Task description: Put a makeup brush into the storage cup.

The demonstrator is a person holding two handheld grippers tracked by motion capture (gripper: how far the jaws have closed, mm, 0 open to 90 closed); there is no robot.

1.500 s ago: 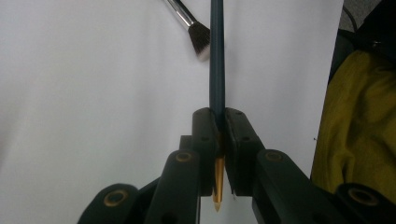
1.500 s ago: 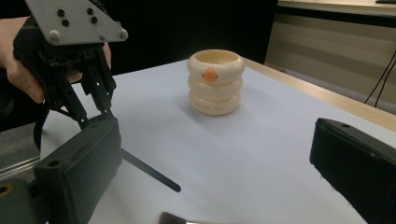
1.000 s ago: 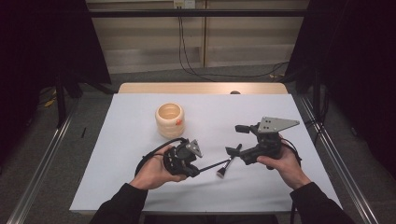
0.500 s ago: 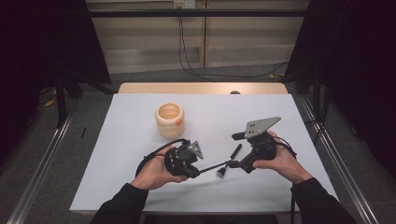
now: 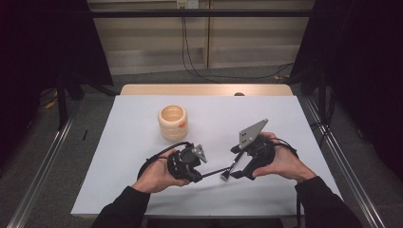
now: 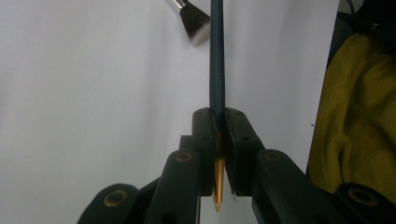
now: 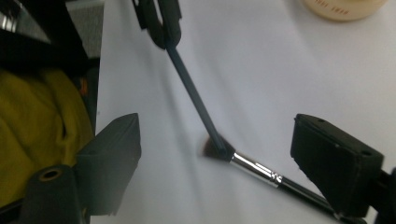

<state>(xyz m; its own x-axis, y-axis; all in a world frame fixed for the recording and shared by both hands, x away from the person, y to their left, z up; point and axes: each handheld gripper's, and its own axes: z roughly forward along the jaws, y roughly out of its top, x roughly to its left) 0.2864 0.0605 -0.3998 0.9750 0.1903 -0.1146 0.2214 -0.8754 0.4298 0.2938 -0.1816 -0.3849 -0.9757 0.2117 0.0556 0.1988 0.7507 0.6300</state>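
High view, left to right: wooden ring-shaped pot (image 5: 173,121) sits upper left of centre on the white worktop (image 5: 119,142), untouched. Left tool (image 5: 202,164) at lower centre, held low, jaws shut tight on a dark pencil-like stick (image 5: 215,172) that points right toward the other hand. Left gripper view confirms it: blue-green shaft (image 6: 216,56) pinched between the jaws, gold pointed end poking out behind them, shaft running up the frame.

Makeup brush (image 7: 252,165) lies on the worktop, bristles (image 6: 194,23) at upper centre of the left gripper view; the stick tip meets the bristle end in the right gripper view.

Right tool (image 5: 236,159) at centre right, jaws wide apart, holding nothing; in the right gripper view its pads (image 7: 114,156) straddle the brush ferrule without touching.

Change since a second ago: right tool has tilted, grey plate tipped up, and dropped closer to the brush; left tool barely moved. Judgement: right tool is lining up to grab the brush, grasp not yet made; next needs closing on the ferrule or handle.
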